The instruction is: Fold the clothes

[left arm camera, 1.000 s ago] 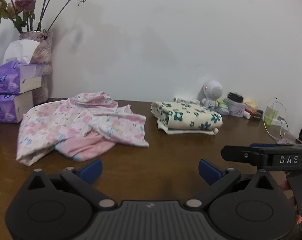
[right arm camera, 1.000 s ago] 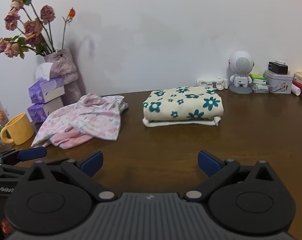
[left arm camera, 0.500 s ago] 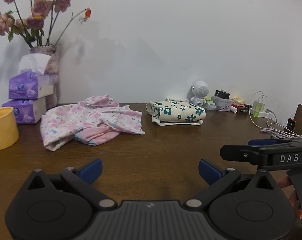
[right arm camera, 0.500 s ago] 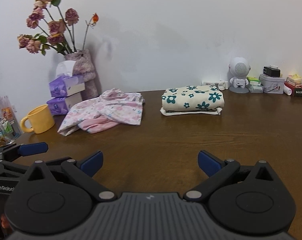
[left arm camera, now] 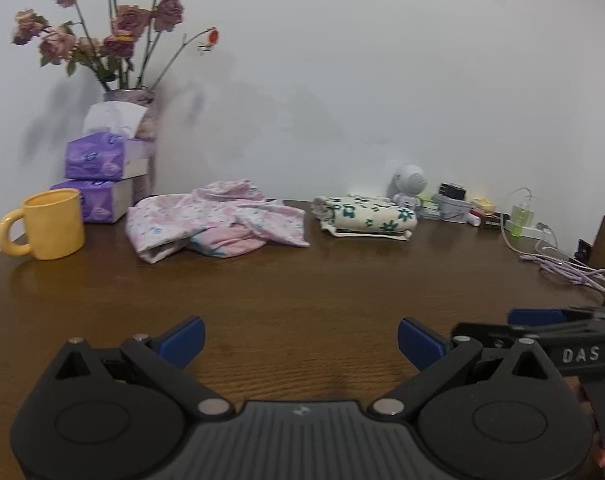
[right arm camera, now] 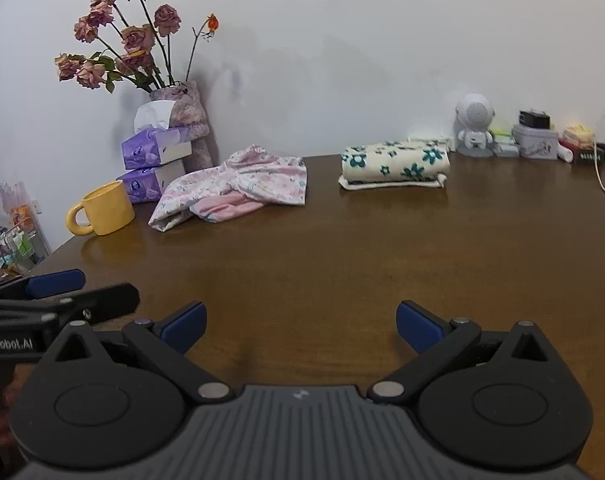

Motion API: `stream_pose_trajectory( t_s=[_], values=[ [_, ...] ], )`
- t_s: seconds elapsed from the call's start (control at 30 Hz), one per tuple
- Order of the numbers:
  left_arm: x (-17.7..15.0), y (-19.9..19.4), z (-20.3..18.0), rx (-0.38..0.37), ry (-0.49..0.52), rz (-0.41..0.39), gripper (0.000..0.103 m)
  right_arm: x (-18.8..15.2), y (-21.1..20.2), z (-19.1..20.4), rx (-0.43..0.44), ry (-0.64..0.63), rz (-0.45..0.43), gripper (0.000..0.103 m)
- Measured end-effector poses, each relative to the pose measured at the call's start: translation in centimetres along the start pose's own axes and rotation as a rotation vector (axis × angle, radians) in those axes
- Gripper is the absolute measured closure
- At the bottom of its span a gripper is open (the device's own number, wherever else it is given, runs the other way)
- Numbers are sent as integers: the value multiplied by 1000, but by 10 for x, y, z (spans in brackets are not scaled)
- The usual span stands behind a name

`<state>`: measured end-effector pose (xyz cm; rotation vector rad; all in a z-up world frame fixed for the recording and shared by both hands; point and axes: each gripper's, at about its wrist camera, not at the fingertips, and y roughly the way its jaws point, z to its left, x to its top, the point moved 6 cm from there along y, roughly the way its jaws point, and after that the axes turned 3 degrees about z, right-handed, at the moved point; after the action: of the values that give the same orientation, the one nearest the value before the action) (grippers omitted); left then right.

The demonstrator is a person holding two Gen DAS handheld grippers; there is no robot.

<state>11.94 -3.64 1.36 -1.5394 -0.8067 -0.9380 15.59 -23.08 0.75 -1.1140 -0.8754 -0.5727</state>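
Both grippers are pulled back from the clothes | jaws wide, nothing held | pink clothes [left arm camera: 218, 218] are crumpled by flowered folded cloth [left arm camera: 366, 216] on surface [left arm camera: 302, 292] | edges should be lined up.

Crumpled garment [left arm camera: 218, 220] left of folded garment [left arm camera: 366, 218]

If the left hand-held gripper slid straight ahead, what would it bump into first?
Probably nothing soon: bare brown wooden table lies ahead of the open left hand-held gripper. Far off, the line seems to run between the crumpled pink floral garment and folded cream cloth with teal flowers; depth is unclear.
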Motion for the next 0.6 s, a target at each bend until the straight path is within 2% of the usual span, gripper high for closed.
stream_pose_trajectory(
  t_s=[0.17, 0.6],
  values=[
    [-8, -8, 5, 25, -16, 2, 0, -8, -6, -1, -15, 3, -6, 0],
    [-13, -10, 6, 24, -9, -5, 0, -15, -11, 2, -56, -18, -21, 0]
  ],
)
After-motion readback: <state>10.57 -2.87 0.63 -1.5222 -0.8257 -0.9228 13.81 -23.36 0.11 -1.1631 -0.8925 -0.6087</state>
